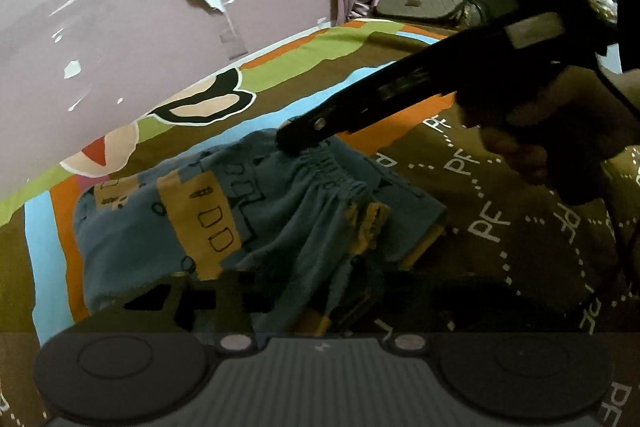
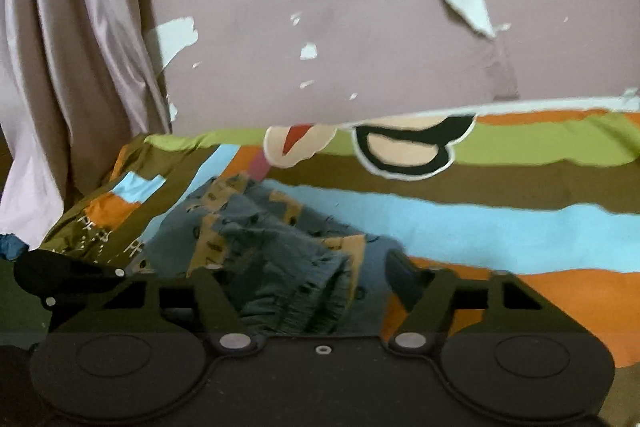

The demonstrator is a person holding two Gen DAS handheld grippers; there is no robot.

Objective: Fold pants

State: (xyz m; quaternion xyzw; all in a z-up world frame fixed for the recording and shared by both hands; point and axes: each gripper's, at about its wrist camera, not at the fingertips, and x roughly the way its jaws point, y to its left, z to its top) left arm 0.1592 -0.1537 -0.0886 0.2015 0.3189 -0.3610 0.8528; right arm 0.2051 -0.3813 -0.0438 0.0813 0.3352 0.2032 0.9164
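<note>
Left wrist view: pants (image 1: pixel 256 211), blue with tan patches, bunched on striped bedsheet (image 1: pixel 540 227), dead centre. My right gripper (image 1: pixel 296 143) comes in from 2 o'clock, tip pressed on elastic waistband; its jaw state unclear here. My left gripper (image 1: pixel 280 299) low at 6 o'clock, fingers blurred over pants hem, cannot tell grip. Open sheet toward 3 o'clock. Peeling wall (image 1: pixel 120 27) bounds 11 o'clock.

Right wrist view: right gripper (image 2: pixel 316 291) spread wide, waistband between fingers. Curtain (image 2: pixel 72 67) at 9 o'clock. Open sheet 3 o'clock.
</note>
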